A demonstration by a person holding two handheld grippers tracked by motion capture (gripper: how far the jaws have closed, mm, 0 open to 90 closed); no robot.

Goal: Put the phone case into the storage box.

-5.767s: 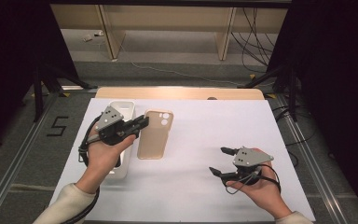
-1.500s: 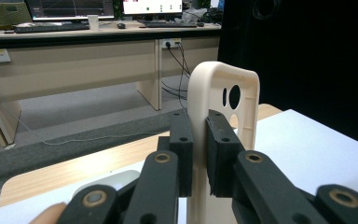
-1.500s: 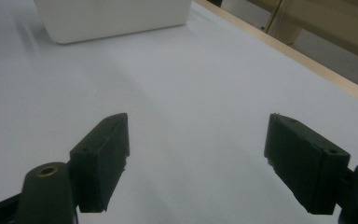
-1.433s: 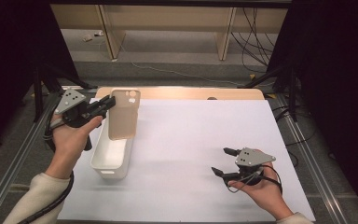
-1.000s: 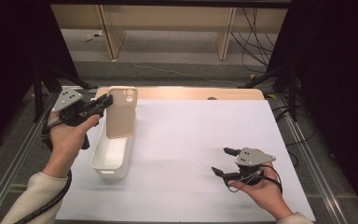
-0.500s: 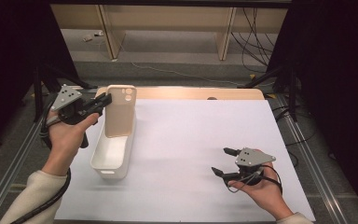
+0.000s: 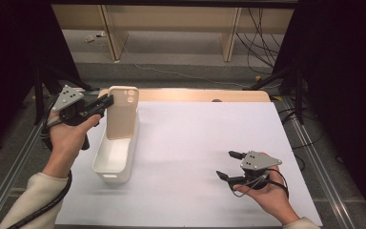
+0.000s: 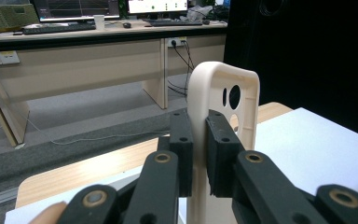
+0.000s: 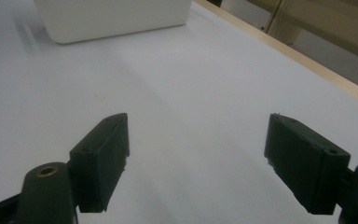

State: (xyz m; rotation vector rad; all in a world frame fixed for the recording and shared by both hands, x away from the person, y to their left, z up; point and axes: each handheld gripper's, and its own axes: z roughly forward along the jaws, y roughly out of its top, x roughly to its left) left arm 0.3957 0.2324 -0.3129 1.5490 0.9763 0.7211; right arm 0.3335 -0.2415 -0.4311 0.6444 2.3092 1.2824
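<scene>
the left hand-held gripper (image 7: 106, 101) is pinching the side edge of a beige phone case (image 7: 122, 112), holding it upright over the far end of the white bin (image 7: 116, 157); the right hand-held gripper (image 7: 229, 165) is resting wide open and empty on the table (image 7: 195, 143). with so narrow a grip on the thin rim, the case is risking swinging or slipping and landing beside the bin.
</scene>
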